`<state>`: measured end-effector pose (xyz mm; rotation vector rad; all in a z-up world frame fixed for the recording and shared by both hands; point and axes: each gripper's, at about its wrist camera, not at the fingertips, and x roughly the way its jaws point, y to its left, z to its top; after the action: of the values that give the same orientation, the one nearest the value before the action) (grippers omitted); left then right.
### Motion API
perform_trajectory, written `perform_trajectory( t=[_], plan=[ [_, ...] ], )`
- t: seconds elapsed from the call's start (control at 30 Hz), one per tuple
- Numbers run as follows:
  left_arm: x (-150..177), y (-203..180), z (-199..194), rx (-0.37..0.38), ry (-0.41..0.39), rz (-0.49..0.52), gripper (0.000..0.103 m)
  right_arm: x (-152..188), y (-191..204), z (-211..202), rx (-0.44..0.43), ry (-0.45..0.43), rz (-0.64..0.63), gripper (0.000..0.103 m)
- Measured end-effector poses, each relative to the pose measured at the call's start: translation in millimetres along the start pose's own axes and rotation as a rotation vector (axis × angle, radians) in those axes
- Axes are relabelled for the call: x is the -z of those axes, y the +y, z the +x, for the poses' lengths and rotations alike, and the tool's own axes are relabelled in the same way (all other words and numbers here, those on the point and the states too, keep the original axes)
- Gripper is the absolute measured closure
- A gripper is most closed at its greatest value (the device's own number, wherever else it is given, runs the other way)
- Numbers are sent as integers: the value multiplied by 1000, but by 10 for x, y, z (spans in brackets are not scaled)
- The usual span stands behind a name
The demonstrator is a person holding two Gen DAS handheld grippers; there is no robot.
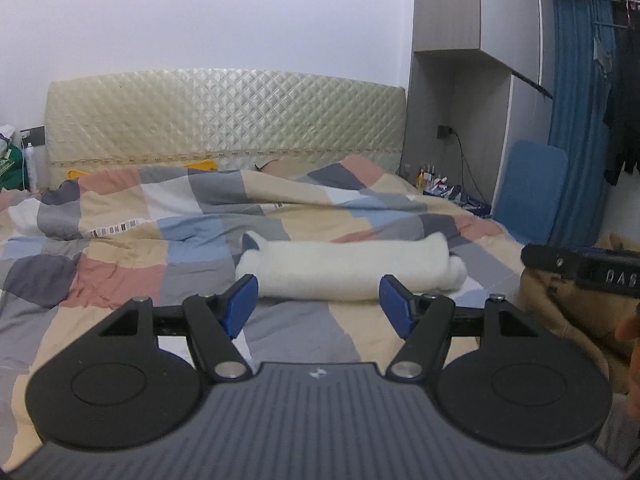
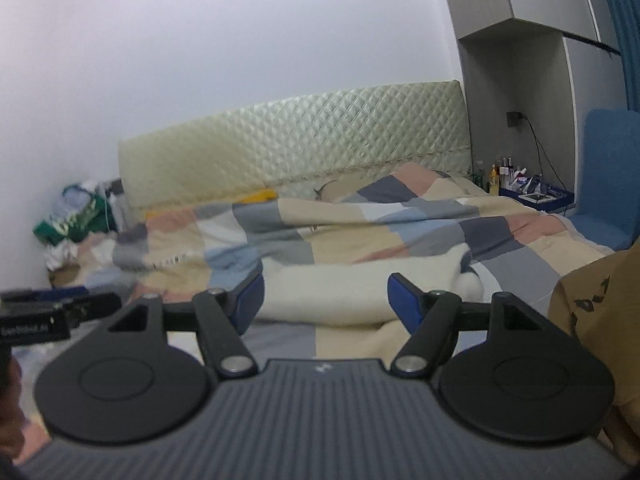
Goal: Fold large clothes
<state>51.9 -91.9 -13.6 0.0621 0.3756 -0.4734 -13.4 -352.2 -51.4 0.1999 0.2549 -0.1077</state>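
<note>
With the cream fleecy garment (image 1: 352,270) folded into a long roll on the patchwork-quilted bed (image 1: 120,280), the left gripper (image 1: 318,304) and right gripper (image 2: 326,300) hang before it, jaws wide and empty, so the tan garment (image 2: 592,312) beside the roll probably needs gripping next.

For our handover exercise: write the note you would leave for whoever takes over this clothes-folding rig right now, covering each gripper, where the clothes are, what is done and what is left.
Left gripper: open, nothing between the fingers, aimed at the white garment.
Right gripper: open, holding nothing, facing the same garment.
White garment: lies as a long folded or rolled bundle across the checked quilt on the bed, just beyond both grippers; neither touches it.
Tan garment: at the right edge, beside the right gripper; how far it is folded cannot be told.
Done: white garment looks gathered into a bundle.
Left: probably finish or check that bundle, then the tan garment.
</note>
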Motion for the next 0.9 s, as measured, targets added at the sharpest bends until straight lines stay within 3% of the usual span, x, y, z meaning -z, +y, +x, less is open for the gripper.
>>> perform_trajectory(
  t=[0.3,0.57,0.9],
  plan=[
    [237,106,-40,-16,-4,-32,31,436,139,33,8,26,-41,33],
    [446,138,84,-36,32,-42,31,499,117,90,59,40,-15,33],
    [469,184,165,-26,60,-57,29,584,164,127,72,55,-35,33]
  ],
)
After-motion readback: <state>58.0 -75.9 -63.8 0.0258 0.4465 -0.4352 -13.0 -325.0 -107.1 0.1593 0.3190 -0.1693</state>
